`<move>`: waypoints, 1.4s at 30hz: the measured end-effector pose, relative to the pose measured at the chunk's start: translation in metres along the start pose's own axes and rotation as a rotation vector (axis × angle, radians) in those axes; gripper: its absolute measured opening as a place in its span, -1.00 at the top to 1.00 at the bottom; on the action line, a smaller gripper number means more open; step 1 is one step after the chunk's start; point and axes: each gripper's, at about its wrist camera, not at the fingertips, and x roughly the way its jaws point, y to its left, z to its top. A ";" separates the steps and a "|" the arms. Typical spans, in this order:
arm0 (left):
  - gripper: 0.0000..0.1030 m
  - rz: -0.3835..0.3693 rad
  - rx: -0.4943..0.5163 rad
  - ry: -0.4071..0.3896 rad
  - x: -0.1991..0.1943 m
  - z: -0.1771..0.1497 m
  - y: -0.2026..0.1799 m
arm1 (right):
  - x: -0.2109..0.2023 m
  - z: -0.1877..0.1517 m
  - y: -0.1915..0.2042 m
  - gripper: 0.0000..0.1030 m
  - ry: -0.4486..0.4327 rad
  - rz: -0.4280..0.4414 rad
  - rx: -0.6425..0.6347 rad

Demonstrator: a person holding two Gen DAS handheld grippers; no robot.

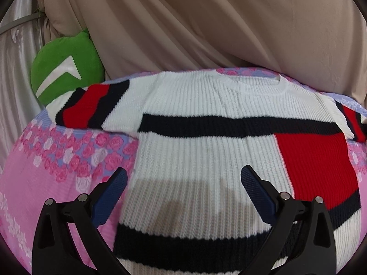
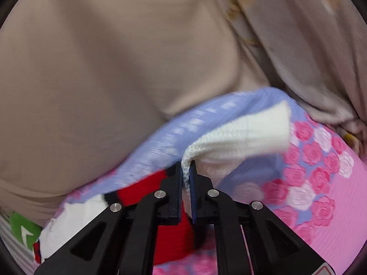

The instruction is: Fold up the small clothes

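White ribbed knit sweater with black stripes and red blocks [image 1: 201, 151] lies flat, front up, spread on a pink bed sheet printed with pink and white roses and a lilac band [image 1: 41, 183]. Neckline sits toward the far edge of the bed, hem toward the near edge. One short sleeve, striped black and red with a white cuff [image 1: 84, 107], lies out flat toward the far left corner. Red block on the right half of the body, black band across the chest, another black band near the hem.

Left tongs [image 1: 183, 194] hover over the lower body of the sweater, blue-padded fingers [image 1: 257, 190] spread wide apart, nothing between them, not touching the knit.

Right tongs [image 2: 188, 183] are clamped nearly closed on a fold of white knit at the sweater's other sleeve [image 2: 240, 133]; the pinched cloth rises off the sheet, the rest of the sleeve trails toward the far edge. View is motion-blurred.

Beige draped fabric [image 1: 206, 27] hangs just past the far edge of the bed. Green plush cushion with a white chevron mark [image 1: 66, 68] sits beside the far left corner, touching the striped sleeve's cuff end or just behind it, cannot tell which.
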 end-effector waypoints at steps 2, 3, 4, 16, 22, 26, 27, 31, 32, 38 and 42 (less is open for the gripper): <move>-0.88 0.001 -0.012 -0.026 -0.001 0.010 0.004 | -0.017 -0.001 0.076 0.86 -0.023 0.135 -0.134; -0.89 0.000 -0.023 -0.034 -0.002 0.016 0.006 | -0.024 -0.006 0.116 0.86 -0.023 0.193 -0.212; -0.89 -0.008 -0.036 -0.040 -0.002 0.021 0.009 | -0.029 -0.015 0.157 0.86 -0.021 0.251 -0.296; -0.89 -0.175 -0.156 0.067 0.050 0.056 0.039 | 0.033 -0.273 0.426 0.43 0.316 0.485 -0.966; -0.89 -0.226 -0.148 0.159 0.094 0.059 0.031 | 0.014 -0.208 0.351 -0.18 0.215 0.410 -0.771; -0.89 -0.254 -0.153 0.187 0.124 0.072 0.018 | 0.016 -0.169 0.286 -0.32 0.170 0.251 -0.654; -0.89 -0.272 -0.166 0.190 0.131 0.076 0.016 | 0.020 -0.160 0.270 -0.33 0.177 0.218 -0.620; -0.11 -0.313 -0.188 0.199 0.149 0.087 0.004 | 0.044 -0.144 0.226 -0.33 0.243 0.163 -0.479; 0.35 -0.307 -0.179 0.202 0.150 0.089 0.000 | 0.052 -0.141 0.217 -0.33 0.260 0.156 -0.455; 0.85 -0.307 -0.154 0.082 0.118 0.109 0.010 | 0.081 -0.143 0.218 -0.33 0.318 0.204 -0.387; 0.85 -0.221 -0.152 0.001 0.100 0.113 0.034 | 0.093 -0.150 0.232 -0.33 0.336 0.222 -0.421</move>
